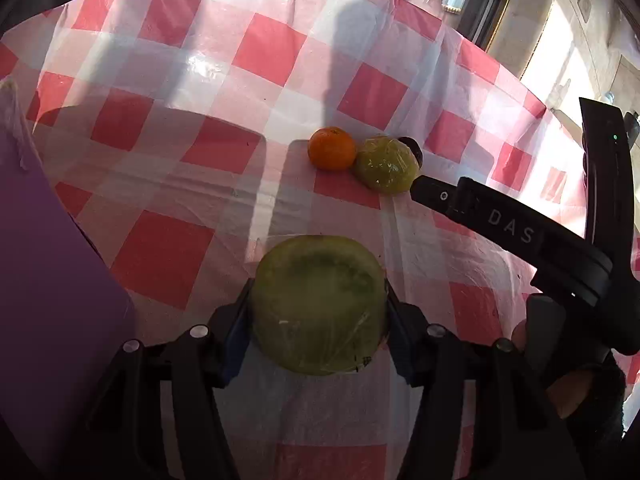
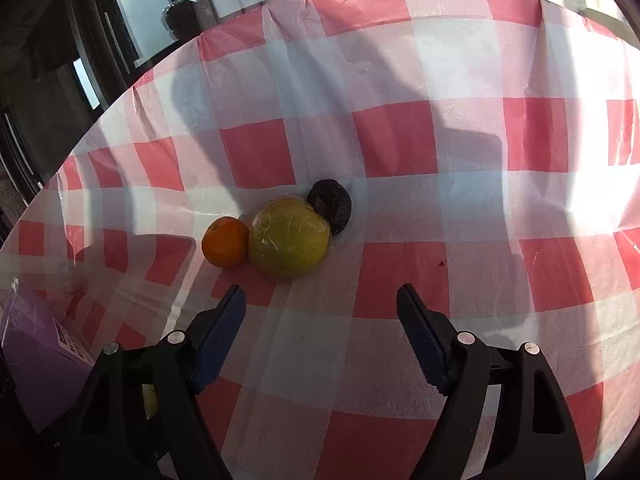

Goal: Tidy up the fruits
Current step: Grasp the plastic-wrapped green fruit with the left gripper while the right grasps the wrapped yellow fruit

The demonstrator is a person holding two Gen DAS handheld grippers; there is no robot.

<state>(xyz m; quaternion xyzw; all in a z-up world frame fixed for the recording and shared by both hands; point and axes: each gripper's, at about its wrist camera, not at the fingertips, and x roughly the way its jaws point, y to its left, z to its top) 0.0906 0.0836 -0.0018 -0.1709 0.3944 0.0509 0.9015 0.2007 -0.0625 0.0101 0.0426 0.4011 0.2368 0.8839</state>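
Left tongs (image 1: 318, 312) clamp a wrapped green fruit (image 1: 318, 304) above the surface (image 1: 168, 184); right tongs (image 2: 320, 316) gape empty; orange (image 2: 225, 241), pear (image 2: 290, 237) and dark fruit (image 2: 331, 206) touch, seemingly unsorted.

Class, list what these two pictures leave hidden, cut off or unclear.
- Dark fruit: left wrist view, mostly behind the wrapped green fruit.
- Purple box: both views, cut off by the frame edge.
- Held green fruit: underside hidden by the left gripper.

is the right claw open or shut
Open: the right claw has its blue pads spread wide with only checked tablecloth between them, short of the wrapped yellow-green fruit.
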